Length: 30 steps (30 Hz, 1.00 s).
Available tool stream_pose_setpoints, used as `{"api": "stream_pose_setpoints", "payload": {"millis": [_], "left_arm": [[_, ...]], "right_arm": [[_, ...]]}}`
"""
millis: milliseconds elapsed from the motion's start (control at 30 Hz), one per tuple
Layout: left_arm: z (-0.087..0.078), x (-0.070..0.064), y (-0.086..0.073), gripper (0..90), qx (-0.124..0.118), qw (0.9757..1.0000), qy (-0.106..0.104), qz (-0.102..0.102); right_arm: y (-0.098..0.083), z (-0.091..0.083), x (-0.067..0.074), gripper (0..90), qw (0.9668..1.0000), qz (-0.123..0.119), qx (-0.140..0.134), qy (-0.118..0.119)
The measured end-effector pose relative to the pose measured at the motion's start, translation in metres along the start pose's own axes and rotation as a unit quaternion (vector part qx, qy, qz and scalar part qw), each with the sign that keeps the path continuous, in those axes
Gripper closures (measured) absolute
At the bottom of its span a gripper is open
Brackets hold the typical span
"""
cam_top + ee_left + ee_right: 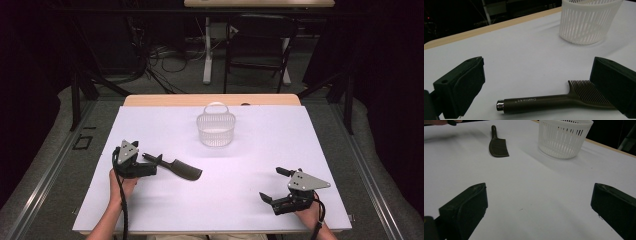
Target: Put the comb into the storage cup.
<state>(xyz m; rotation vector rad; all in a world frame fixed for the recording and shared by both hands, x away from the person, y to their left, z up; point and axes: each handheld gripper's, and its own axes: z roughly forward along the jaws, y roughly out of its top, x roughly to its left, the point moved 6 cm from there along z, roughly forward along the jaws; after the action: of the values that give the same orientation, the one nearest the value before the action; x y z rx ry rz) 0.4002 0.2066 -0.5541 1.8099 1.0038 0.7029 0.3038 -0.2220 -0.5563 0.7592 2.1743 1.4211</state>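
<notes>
On the white-covered table (150, 130) there is one dark brown plastic comb with a long handle (181, 169), lying toward the left edge. There is one white slatted plastic basket with a hoop handle (216, 128), standing near the far edge. Two black hand-held two-jaw grippers are there: the left gripper (148, 160) and the right gripper (273, 184), near the front edge.

Between the left gripper's (544, 82) matt black jaws lies a dark, smooth plastic comb (554, 100) — chrome-capped handle; beyond them, a white slatted plastic basket (586, 22).
</notes>
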Motion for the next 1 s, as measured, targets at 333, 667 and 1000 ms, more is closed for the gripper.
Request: {"api": "stream_pose_setpoints", "payload": {"millis": [333, 667, 1000], "left_arm": [[0.016, 0.005, 0.001, 0.0, 0.023, 0.9996, 0.017, -0.004], [0.027, 0.017, -0.001, 14.4, 0.062, 0.9964, 0.057, 0.009], [0.029, 0.024, -0.007, 47.6, 0.083, 0.9952, 0.051, -0.006]], "right_arm": [[0.001, 0.000, 0.000, 0.8, 1.0000, -0.001, -0.001, -0.001], [0.001, -0.001, -0.001, 1.0, 1.0000, 0.000, 0.000, -0.004], [0.001, -0.002, 0.000, 1.0, 1.0000, -0.004, 0.001, -0.005]]}}
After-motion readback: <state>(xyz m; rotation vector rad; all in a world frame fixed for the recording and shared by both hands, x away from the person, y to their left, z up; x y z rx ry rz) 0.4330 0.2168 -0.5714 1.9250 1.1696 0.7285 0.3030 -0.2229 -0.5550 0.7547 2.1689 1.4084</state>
